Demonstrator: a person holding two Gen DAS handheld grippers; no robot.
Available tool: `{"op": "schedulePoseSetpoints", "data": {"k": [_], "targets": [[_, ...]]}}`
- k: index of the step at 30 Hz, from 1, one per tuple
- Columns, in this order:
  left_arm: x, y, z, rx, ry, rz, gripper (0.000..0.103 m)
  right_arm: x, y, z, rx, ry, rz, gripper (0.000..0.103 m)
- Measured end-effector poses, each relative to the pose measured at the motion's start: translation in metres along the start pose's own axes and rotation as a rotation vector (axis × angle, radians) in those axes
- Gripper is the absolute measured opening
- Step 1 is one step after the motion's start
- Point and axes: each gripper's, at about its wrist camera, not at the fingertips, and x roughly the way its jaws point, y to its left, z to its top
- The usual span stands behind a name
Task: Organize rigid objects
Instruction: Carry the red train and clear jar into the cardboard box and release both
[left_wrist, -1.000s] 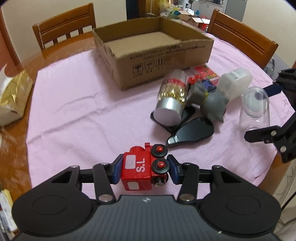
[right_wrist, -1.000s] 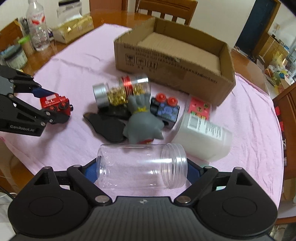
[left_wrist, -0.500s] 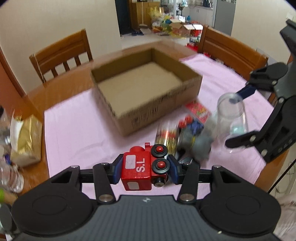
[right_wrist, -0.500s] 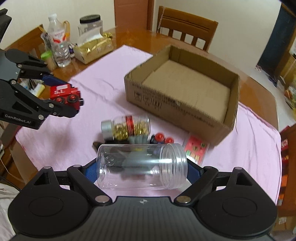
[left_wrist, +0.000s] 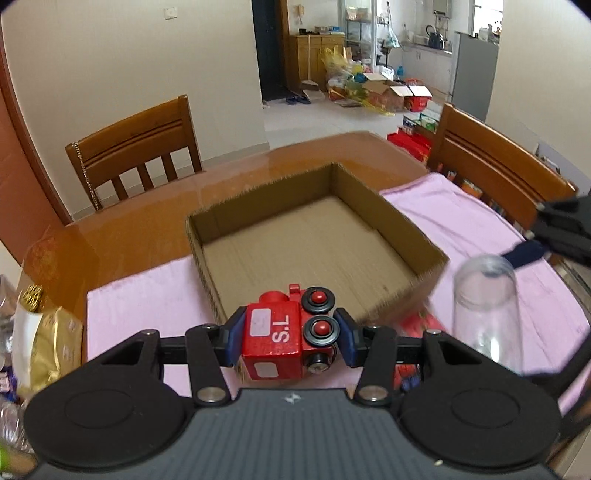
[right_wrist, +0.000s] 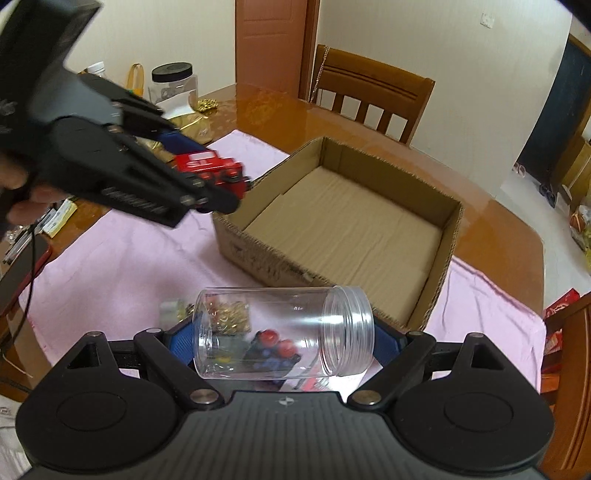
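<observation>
The red wooden toy locomotive (left_wrist: 284, 339), marked "S.L" on its side, sits clamped between the blue pads of the left gripper (left_wrist: 289, 341); the jaws are closed against both of its sides. It is held in the air at the near-left corner of the open brown cardboard box (left_wrist: 428, 254), just at the near rim. In the right wrist view the same locomotive (right_wrist: 212, 173) hangs beside the left wall of the box (right_wrist: 448, 236).

The right gripper (right_wrist: 282, 338) holds a clear, lidless plastic jar (right_wrist: 284, 332) lying crosswise, its threaded mouth to the right. The jaws are clamped on the jar's two ends. The jar is raised above the pink cloth (right_wrist: 122, 266) that covers the wooden counter (right_wrist: 280, 114), short of the near wall of the box. In the left wrist view the jar (left_wrist: 487, 310) appears to the right of the box.

The box interior shows only its cardboard floor. Small items on the cloth are seen blurred through the jar. Two wooden chairs (left_wrist: 136, 147) stand at the counter.
</observation>
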Motion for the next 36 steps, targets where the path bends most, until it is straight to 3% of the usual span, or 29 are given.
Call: {"op": "schedulePoseSetpoints", "data": {"k": [13, 14, 16, 18, 22, 36], "targets": [[0.054, 0.015, 0.015, -0.085, -0.006, 0.068, 0.051, 0.007, -0.023, 0.008, 0.005, -0.007, -0.018, 0.093], [0.056, 0.015, 0.014, -0.099, -0.019, 0.087, 0.055, 0.007, -0.025, 0.009, 0.006, -0.007, -0.018, 0.093], [0.058, 0.017, 0.015, -0.119, -0.036, 0.114, 0.085, 0.008, -0.027, 0.009, 0.010, -0.007, -0.022, 0.093], [0.056, 0.018, 0.015, -0.131, -0.065, 0.146, 0.091, 0.010, -0.029, 0.010, 0.015, -0.007, -0.022, 0.093], [0.046, 0.022, 0.013, -0.150, -0.057, 0.137, 0.099, 0.011, -0.034, 0.013, 0.029, -0.013, -0.025, 0.093], [-0.005, 0.025, -0.051, -0.268, 0.001, 0.216, 0.101, 0.025, -0.050, 0.028, 0.095, -0.038, -0.042, 0.093]]}}
